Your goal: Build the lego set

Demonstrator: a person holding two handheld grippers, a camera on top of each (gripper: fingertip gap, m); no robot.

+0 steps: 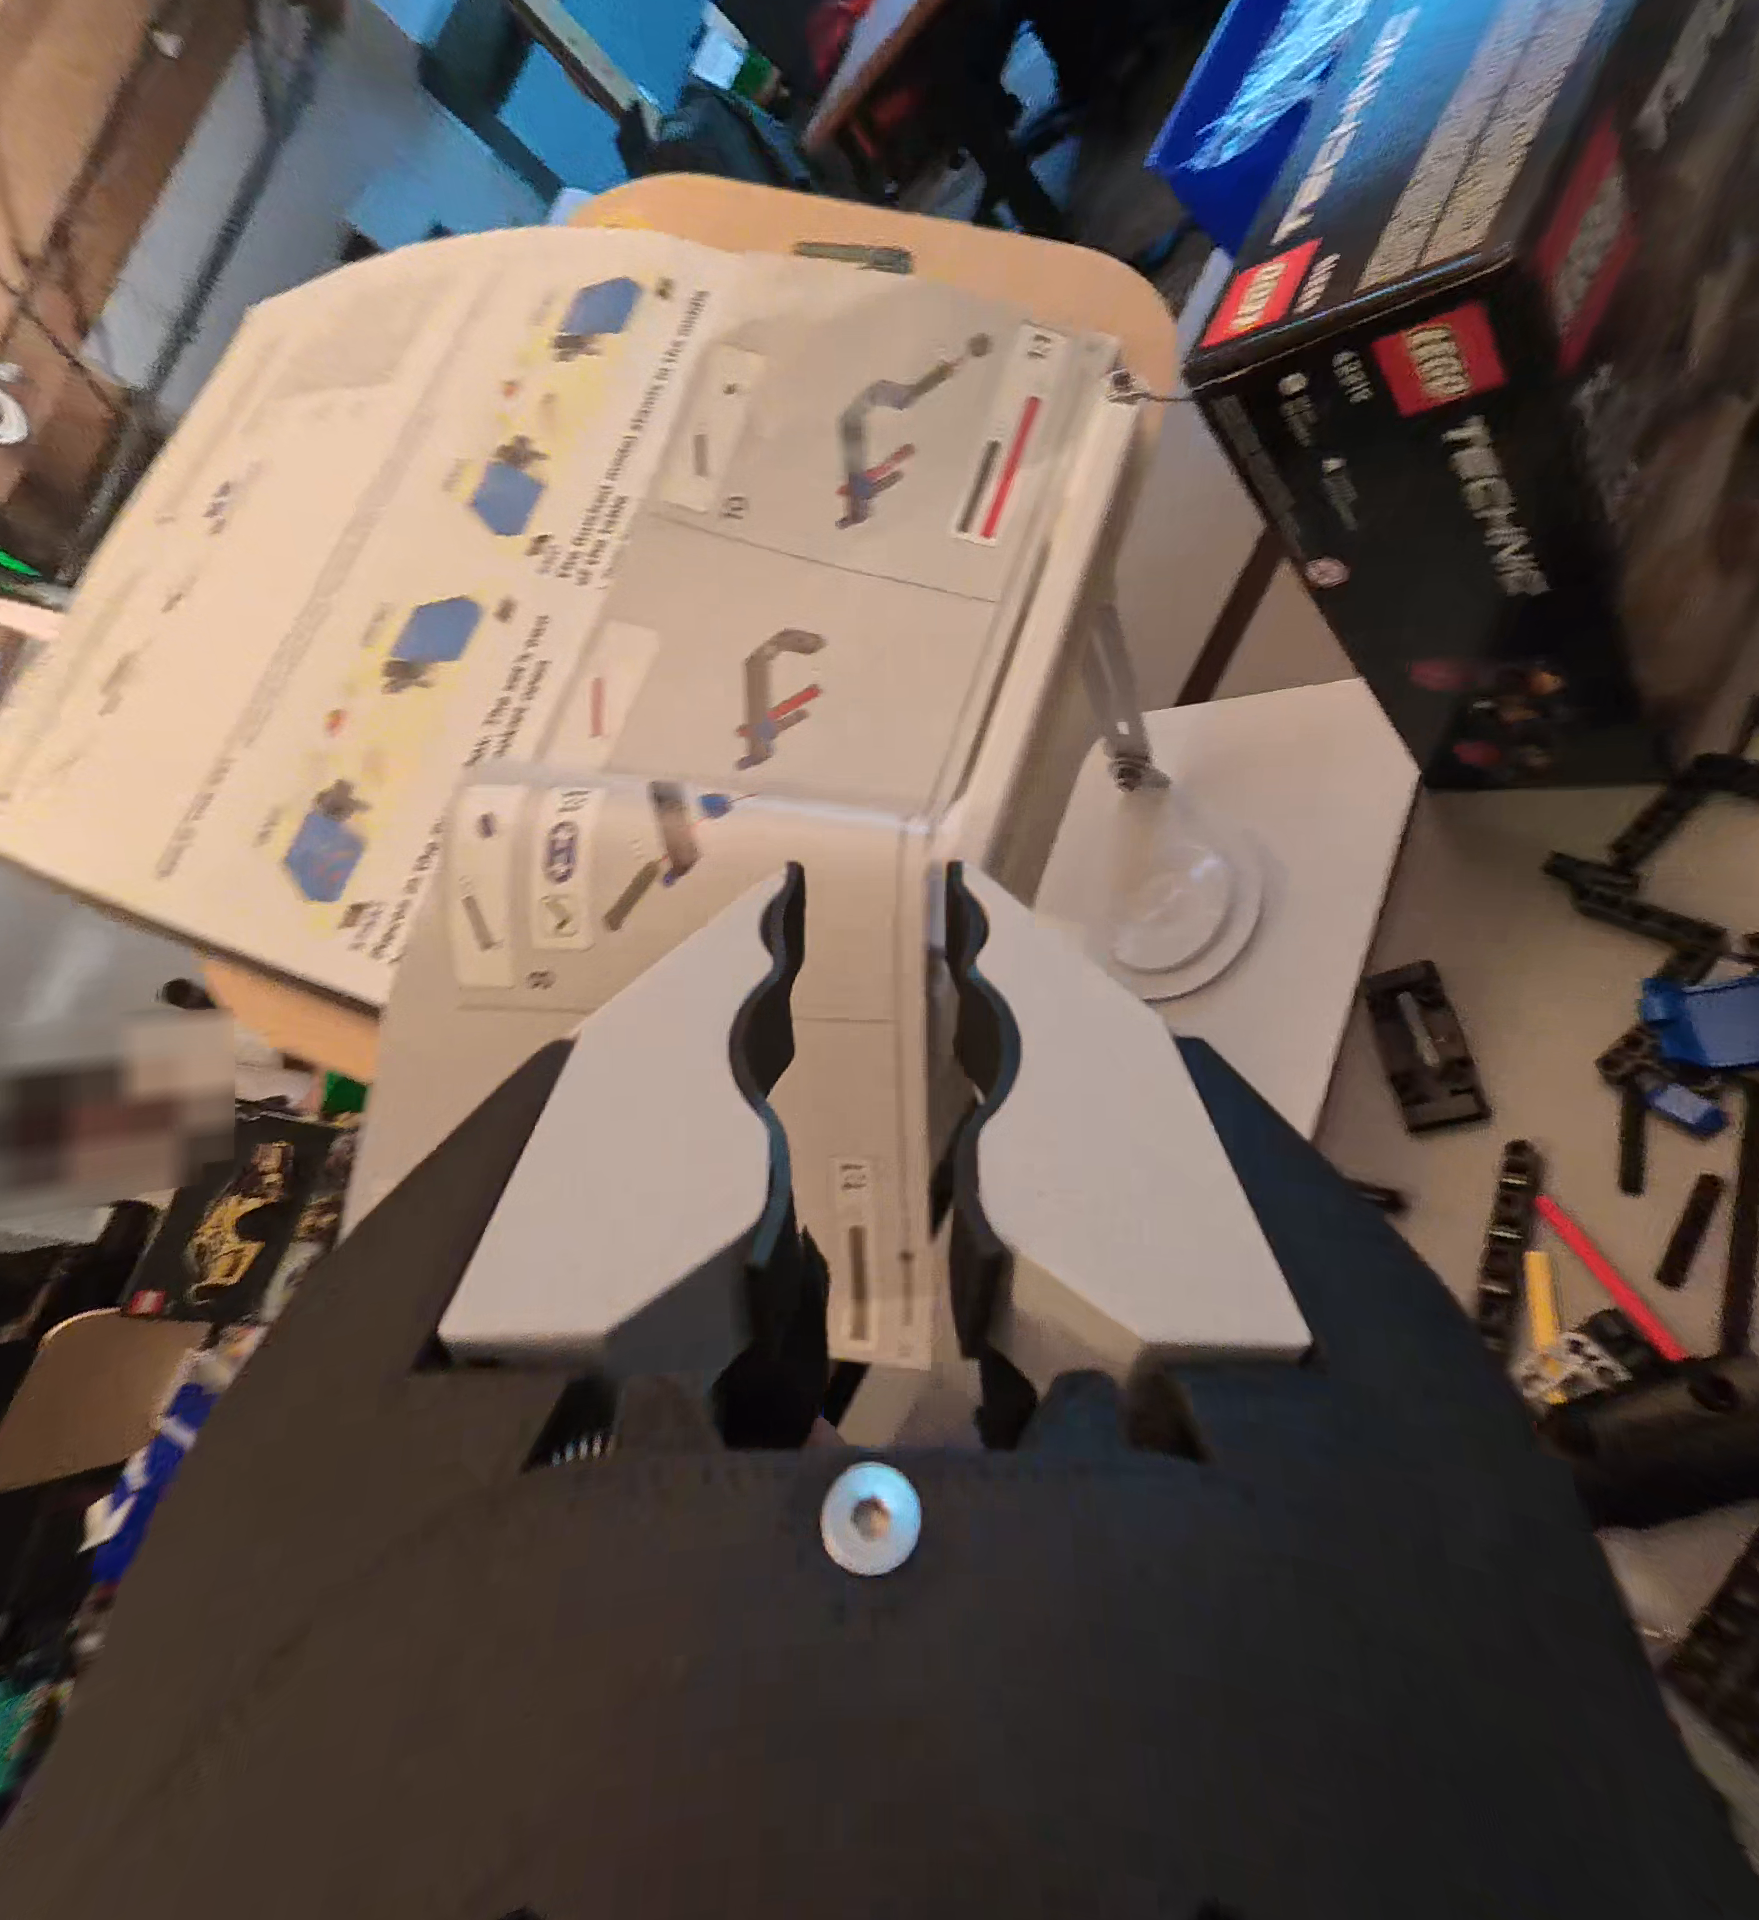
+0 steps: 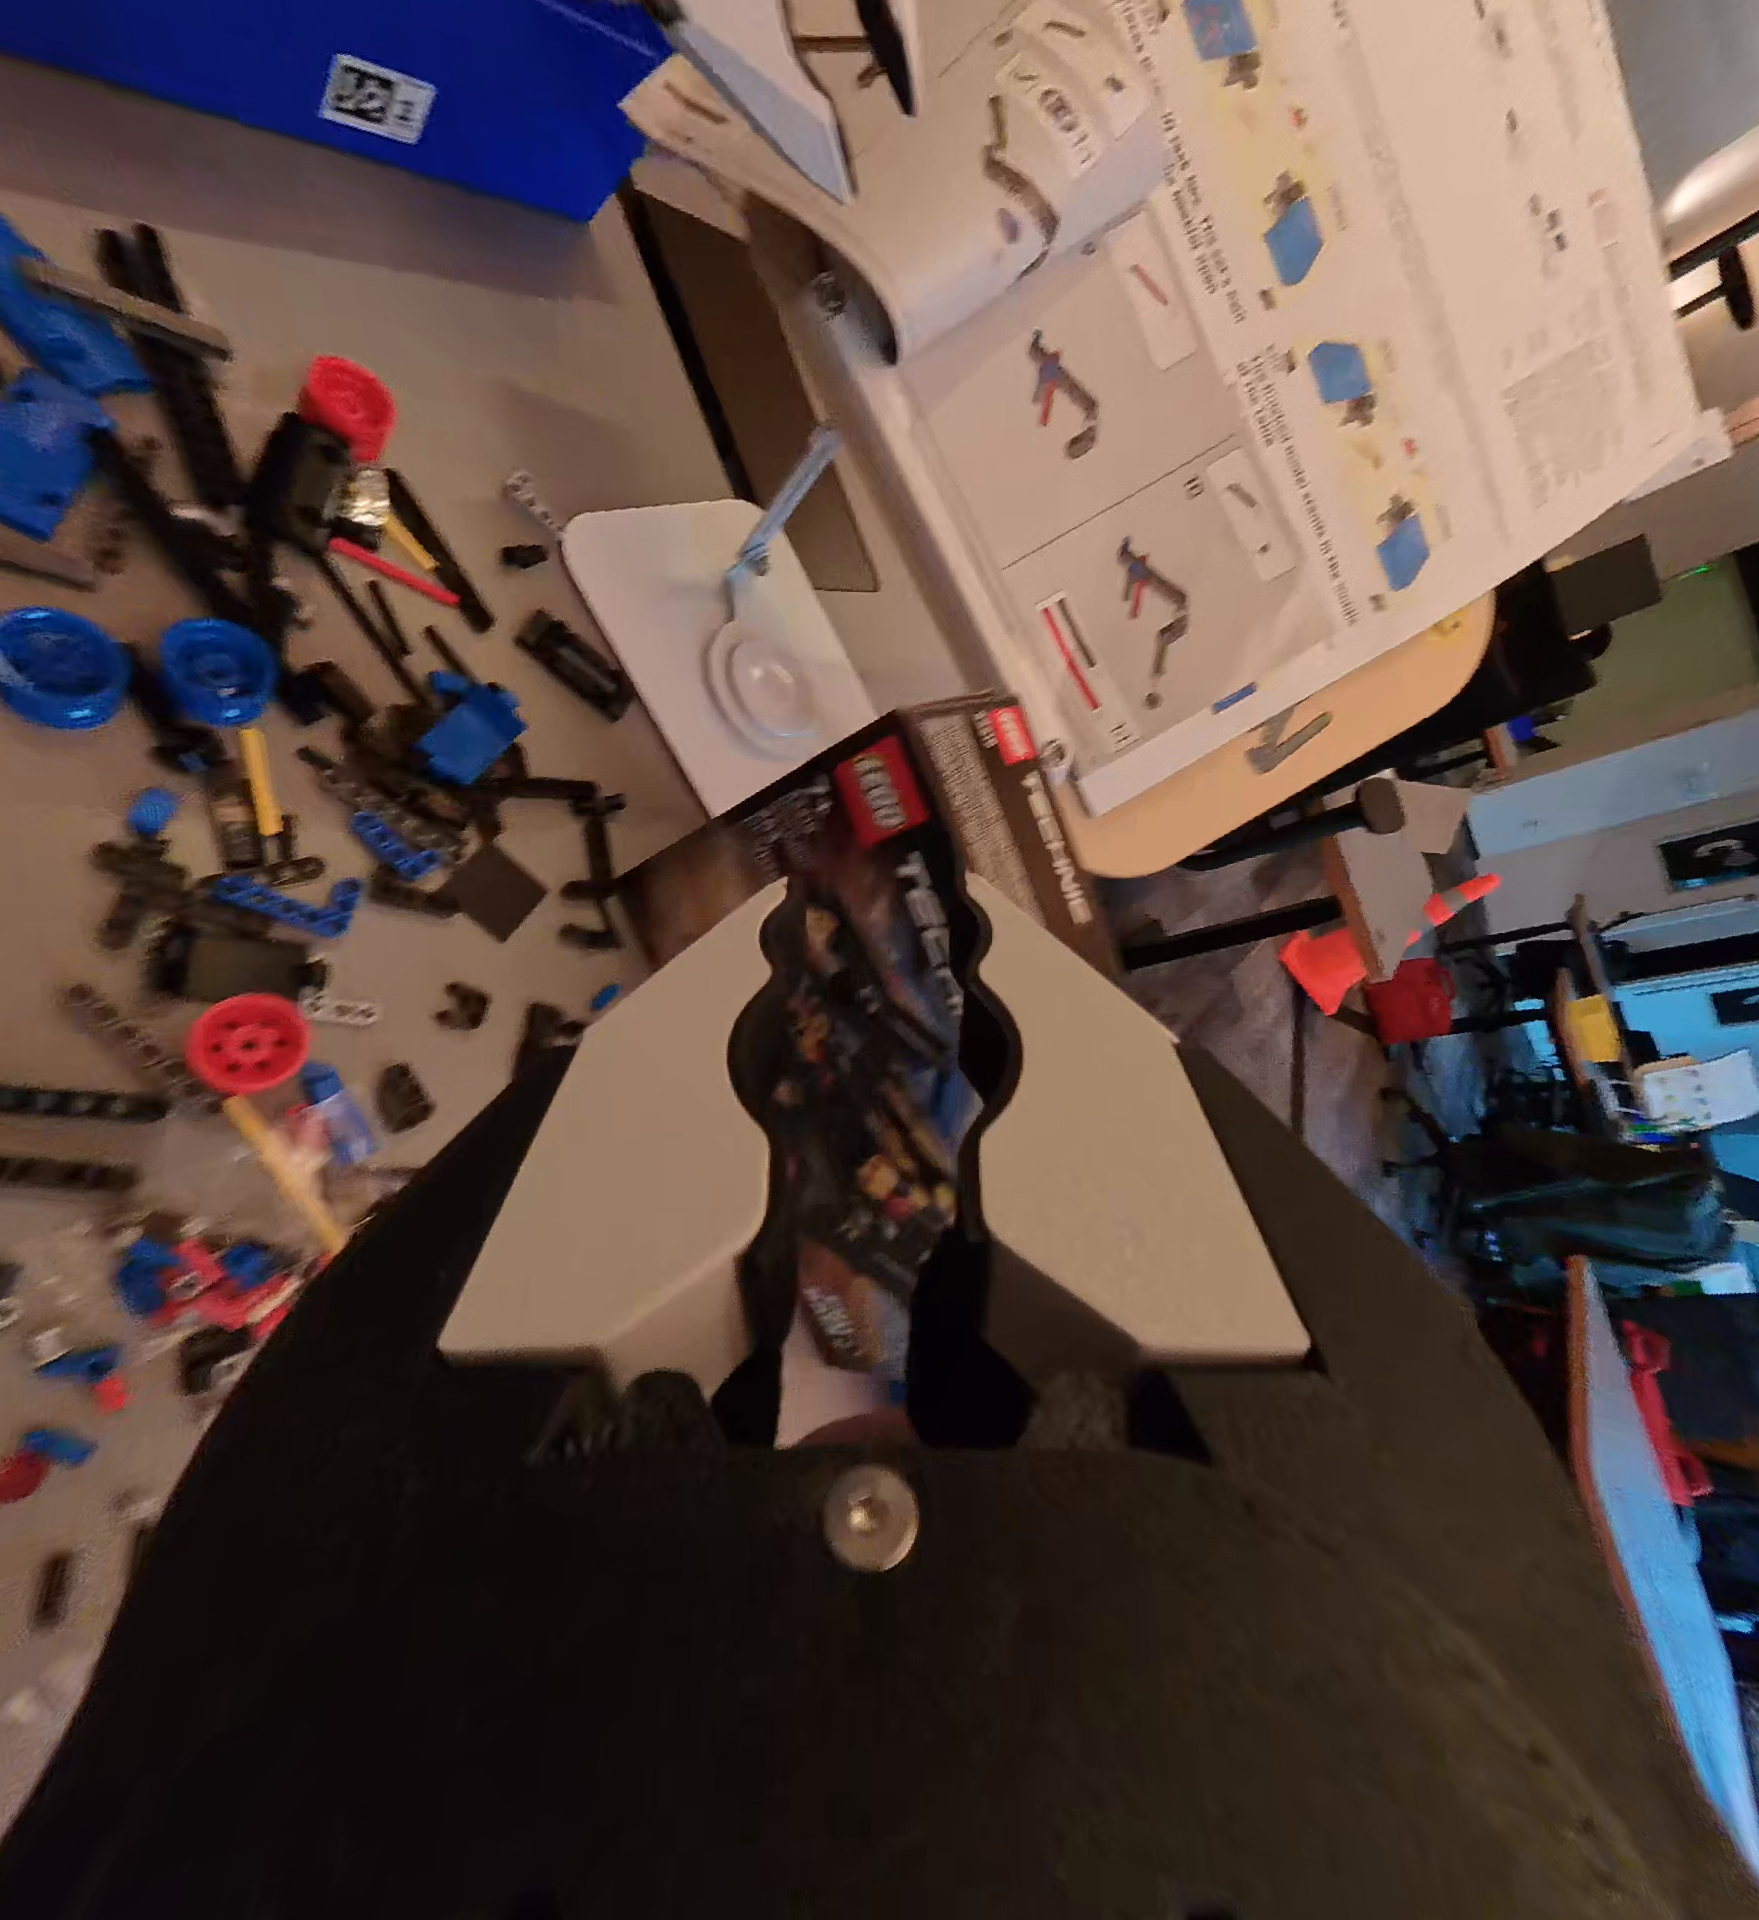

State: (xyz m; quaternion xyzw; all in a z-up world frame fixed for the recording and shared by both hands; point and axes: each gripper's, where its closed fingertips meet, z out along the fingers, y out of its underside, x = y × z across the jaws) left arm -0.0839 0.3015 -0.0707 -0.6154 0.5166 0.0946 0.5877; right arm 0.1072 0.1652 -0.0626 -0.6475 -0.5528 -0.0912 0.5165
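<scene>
From my left wrist view, my left gripper point(image 1: 873, 894) hangs with jaws apart and empty over the open instruction booklet point(image 1: 563, 520), beside the black set box point(image 1: 1457, 457) on the grey table point(image 1: 1457, 997).

My right gripper point(image 2: 873, 904), parted and empty, faces scattered lego pieces point(image 2: 262, 748); cluttered workshop beyond.

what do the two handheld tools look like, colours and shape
Both look alike. The left tool and right tool each have a wide matte black body tapering forward, with a silver bolt and washer at its centre. Each carries two light grey wedge-shaped fingers lined inside with wavy black pads. No cables, markings or sleeves show.
</scene>
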